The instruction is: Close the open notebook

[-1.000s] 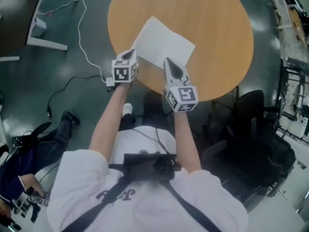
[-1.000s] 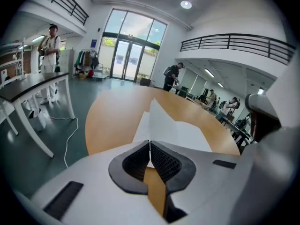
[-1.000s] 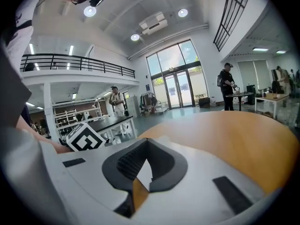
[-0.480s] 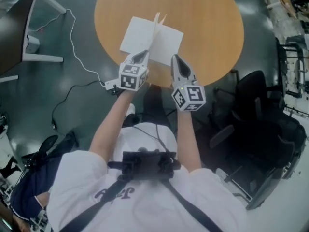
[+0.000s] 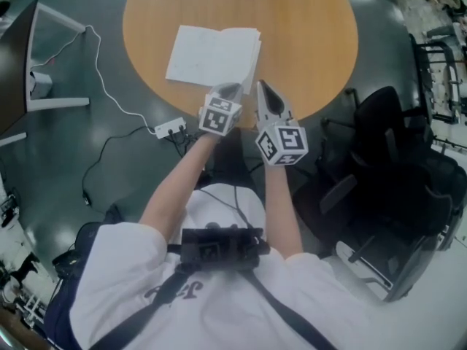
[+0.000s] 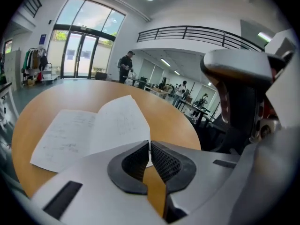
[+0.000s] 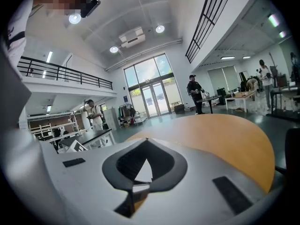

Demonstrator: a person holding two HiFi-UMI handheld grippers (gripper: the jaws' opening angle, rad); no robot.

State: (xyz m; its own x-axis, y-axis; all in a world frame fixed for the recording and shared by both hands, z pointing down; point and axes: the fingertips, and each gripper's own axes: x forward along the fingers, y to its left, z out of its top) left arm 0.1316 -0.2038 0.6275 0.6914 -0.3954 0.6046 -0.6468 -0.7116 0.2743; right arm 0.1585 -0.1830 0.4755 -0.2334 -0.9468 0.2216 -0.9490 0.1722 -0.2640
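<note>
An open white notebook [image 5: 211,55] lies on the round wooden table [image 5: 314,42], its pages faintly written on. In the left gripper view the left page [image 6: 70,137] lies flat and the right page [image 6: 122,118] is slightly raised. My left gripper [image 5: 232,87] is at the notebook's near right corner with its jaws shut [image 6: 150,143]. I cannot tell whether a sheet is pinched between them. My right gripper [image 5: 260,84] is just to its right at the table's near edge. Its tips meet [image 7: 146,140], and a bit of white paper shows through the gap behind them.
A black office chair [image 5: 394,166] stands to the right of the table. A white power strip [image 5: 169,128] with its cable lies on the dark floor at the left. A white desk frame [image 5: 51,100] stands further left. People stand far off in the hall.
My left gripper has swept from the notebook's left edge to its near right corner. Pages stood upright midway and now lie over to the right. The right gripper has shifted a little.
</note>
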